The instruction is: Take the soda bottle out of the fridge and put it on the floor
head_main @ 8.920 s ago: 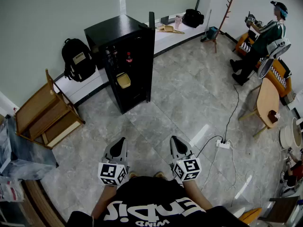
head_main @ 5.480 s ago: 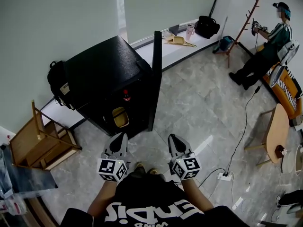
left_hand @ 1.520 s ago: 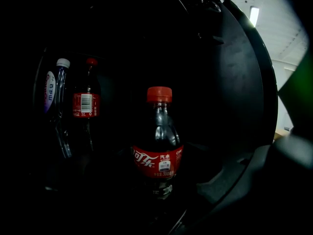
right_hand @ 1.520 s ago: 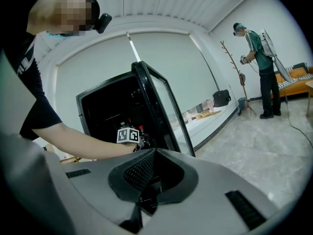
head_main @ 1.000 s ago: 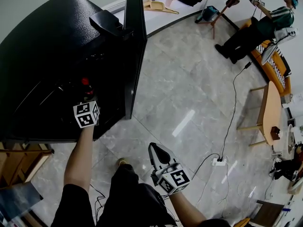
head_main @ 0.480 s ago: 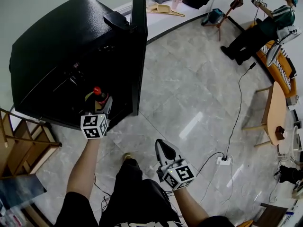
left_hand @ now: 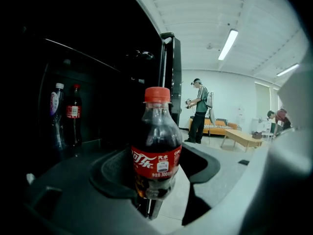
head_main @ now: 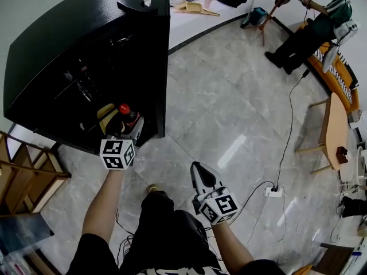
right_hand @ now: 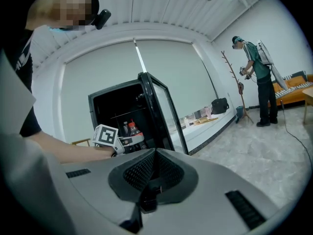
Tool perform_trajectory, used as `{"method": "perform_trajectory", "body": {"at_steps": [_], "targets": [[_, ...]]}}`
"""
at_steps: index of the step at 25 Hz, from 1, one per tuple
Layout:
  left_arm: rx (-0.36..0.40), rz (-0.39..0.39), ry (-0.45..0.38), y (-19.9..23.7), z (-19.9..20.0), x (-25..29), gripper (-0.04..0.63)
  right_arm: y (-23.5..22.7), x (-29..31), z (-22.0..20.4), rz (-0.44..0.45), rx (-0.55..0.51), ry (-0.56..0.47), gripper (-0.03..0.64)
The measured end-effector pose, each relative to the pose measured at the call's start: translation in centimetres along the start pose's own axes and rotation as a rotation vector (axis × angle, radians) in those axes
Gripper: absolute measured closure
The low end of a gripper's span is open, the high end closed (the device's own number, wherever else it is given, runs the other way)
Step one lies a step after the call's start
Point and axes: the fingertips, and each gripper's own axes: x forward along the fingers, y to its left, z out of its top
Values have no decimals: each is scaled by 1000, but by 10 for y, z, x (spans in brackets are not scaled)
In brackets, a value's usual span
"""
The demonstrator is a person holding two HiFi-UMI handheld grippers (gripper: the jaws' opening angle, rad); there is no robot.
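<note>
Left gripper [head_main: 131,128] is clamped on the Coca-Cola soda bottle [left_hand: 156,151], which stands upright between its jaws, red cap on top. Just beyond this gripper is the open front of the black fridge [head_main: 63,44], with two more bottles [left_hand: 73,115] inside, to the gripper's left. Right gripper [head_main: 200,173] hangs well apart over the grey tiled floor [head_main: 229,113], its jaws together and empty.

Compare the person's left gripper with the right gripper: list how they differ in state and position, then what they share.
The left gripper is shut on the soda bottle; the right gripper is shut on nothing. The left gripper is at the open fridge; the right gripper is over bare floor. Both carry a marker cube.
</note>
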Motion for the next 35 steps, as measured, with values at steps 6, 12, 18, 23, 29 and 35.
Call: {"method": "perform_trajectory", "body": {"at_steps": [6,12,18,23,29,35], "targets": [[2,-56,3,-23,-39,13,295,-24,5,-41,-3,0,-15,594],[27,-114,-12,-38,-90,29,295,-53,19,-97,-9,-18,-27,594],[46,-144,-20,-50,-146,51,295,-87,34,-157,-2,-13,-61,594],[61,-170,-33,-62,-192,67,295,-115,42,-206,3,-24,-87,594],[63,-202,-48,-72,-242,71,295,-134,44,-250,18,-45,-108,594],[57,-219,-34,-77,-281,67,295,-134,45,-275,31,-64,-114,594]]}}
